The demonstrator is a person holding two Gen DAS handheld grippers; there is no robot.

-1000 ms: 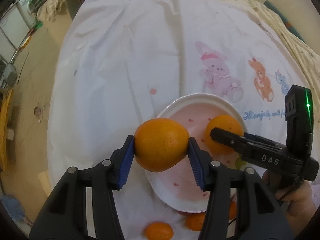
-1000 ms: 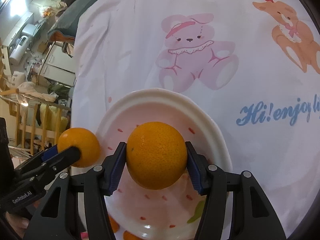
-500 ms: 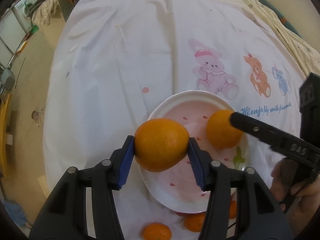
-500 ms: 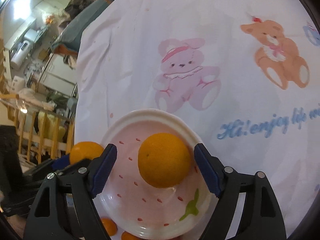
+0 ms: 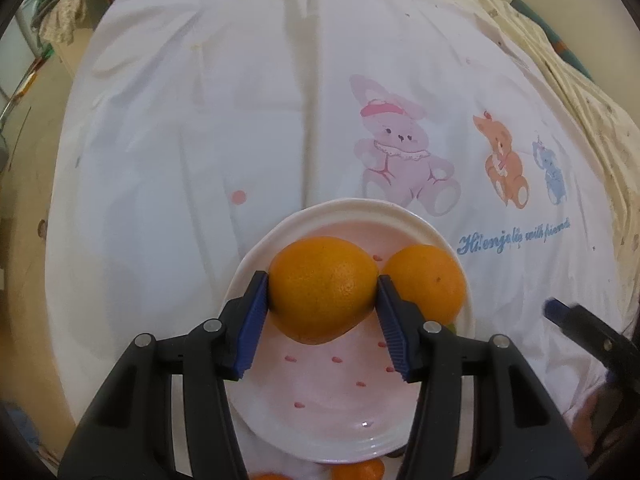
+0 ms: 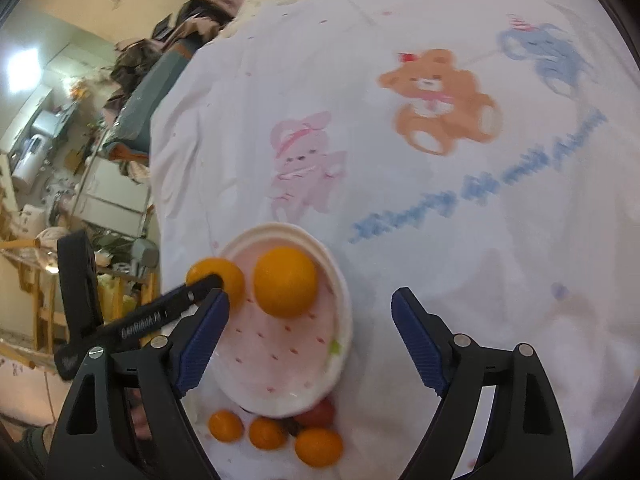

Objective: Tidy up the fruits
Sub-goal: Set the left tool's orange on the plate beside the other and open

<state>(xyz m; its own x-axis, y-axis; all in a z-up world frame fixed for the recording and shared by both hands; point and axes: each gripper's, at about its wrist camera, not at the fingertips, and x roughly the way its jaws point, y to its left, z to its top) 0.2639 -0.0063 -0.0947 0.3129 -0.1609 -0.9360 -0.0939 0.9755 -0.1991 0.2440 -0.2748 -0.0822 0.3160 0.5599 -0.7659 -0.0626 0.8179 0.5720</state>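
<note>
Left fingers (image 5: 256, 316) clamp orange (image 5: 322, 290); right fingers (image 6: 204, 336) gape empty, view blurred.

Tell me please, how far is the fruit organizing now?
Done: one orange lies on the pink plate, and the right claw is open and empty. In hand: the left claw grips a second orange over the plate. Left: three small oranges and a red fruit lie on the cloth beside the plate.

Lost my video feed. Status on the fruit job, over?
Left tool shut on an orange over the plate. Right tool open, empty. One orange on plate. Small oranges beside it. Nothing blocking.
</note>
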